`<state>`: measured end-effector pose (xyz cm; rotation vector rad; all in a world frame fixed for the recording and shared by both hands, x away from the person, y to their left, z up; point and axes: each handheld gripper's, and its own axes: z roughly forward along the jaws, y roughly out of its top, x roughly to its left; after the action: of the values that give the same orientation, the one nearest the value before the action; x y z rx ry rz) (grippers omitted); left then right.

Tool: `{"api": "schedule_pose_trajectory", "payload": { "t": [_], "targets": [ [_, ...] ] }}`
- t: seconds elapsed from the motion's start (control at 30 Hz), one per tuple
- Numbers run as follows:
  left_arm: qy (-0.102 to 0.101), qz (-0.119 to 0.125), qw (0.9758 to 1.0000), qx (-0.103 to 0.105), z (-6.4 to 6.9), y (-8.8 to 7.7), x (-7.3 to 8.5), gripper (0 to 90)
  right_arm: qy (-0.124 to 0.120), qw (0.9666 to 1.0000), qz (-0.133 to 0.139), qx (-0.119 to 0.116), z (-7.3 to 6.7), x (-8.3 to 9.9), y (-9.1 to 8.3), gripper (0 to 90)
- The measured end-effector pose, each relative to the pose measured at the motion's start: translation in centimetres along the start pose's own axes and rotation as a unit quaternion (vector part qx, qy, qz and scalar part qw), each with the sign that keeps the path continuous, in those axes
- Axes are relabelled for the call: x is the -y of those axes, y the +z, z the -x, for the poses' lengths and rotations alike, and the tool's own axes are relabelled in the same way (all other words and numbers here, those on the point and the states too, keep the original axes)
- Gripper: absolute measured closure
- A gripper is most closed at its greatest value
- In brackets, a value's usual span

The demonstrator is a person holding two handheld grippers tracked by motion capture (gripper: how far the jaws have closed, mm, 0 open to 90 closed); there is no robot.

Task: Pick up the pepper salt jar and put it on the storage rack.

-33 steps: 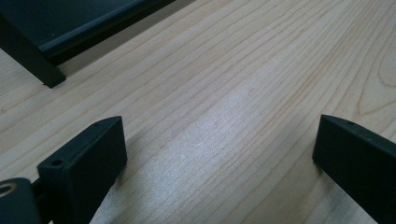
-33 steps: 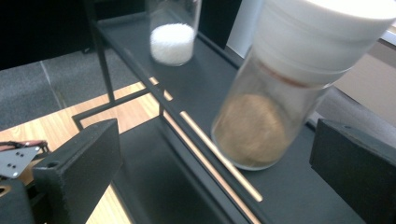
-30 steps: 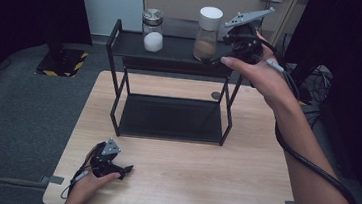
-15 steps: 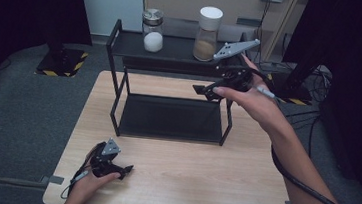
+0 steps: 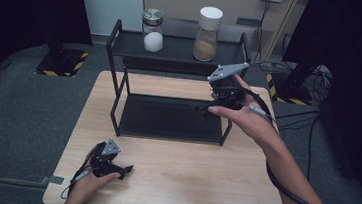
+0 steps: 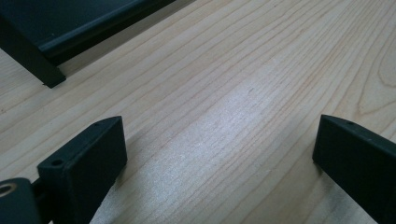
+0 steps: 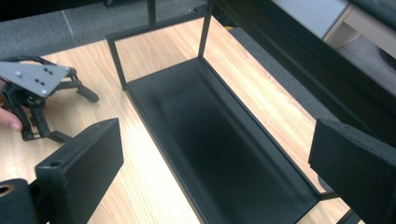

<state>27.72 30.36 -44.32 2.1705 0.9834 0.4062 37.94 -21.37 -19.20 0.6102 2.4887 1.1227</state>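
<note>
Top shelf of the black rack (image 5: 178,55): the jar of brown powder with the white lid (image 5: 207,33) stands upright at the right, and the jar of white powder with the metal lid (image 5: 152,30) stands upright well to its left. Both are back on the shelf, apart from each other and from my tongs.

My right gripper (image 5: 207,107) hangs in the air at the rack's right front, below the top shelf and above the empty lower tray (image 7: 224,149). Its jaws stand wide apart with nothing between them. In the right gripper view it looks down the length of that tray toward my other hand.

My left gripper (image 5: 121,168) rests low on the wooden table (image 5: 201,184) near the front left corner, jaws likewise spread and empty; the left gripper view shows bare wood grain between them and a foot of the rack (image 6: 44,74) beyond.

I judge that no jar is in hand at this step and the right arm is between a shelf and its next target. A next grasp on either jar calls for lifting the right gripper above the shelf edge and closing on the glass body below the lid.

In the way: the rack's right front post (image 5: 227,131) and the top shelf's front rail, both close to my right hand.
</note>
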Motion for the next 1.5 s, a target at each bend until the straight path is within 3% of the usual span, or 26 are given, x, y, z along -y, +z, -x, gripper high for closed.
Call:
{"api": "schedule_pose_trajectory", "payload": {
  "t": [0.67, 1.03, 1.23, 1.5],
  "targets": [
    [0.0, 0.0, 1.0, 0.0, 0.0, 0.0, 0.0, 1.8, 0.018, 0.9992, -0.031, -0.015, -1.6, 6.1, 4.7, 4.1],
    [0.0, 0.0, 1.0, -0.001, 0.0, 0.0, 0.0, 1.8, 0.033, 0.999, -0.018, -0.024, -2.6, 11.6, 5.8, 4.0],
    [0.0, 0.0, 1.0, -0.001, 0.0, 0.0, 0.0, 1.8, 0.057, 0.998, -0.012, -0.025, -3.2, 16.0, 6.3, 4.0],
    [0.0, 0.0, 1.0, -0.002, 0.1, 0.0, 0.0, 1.8, 0.085, 0.996, -0.009, -0.023, -3.9, 19.9, 6.3, 4.0]
  ]
}}
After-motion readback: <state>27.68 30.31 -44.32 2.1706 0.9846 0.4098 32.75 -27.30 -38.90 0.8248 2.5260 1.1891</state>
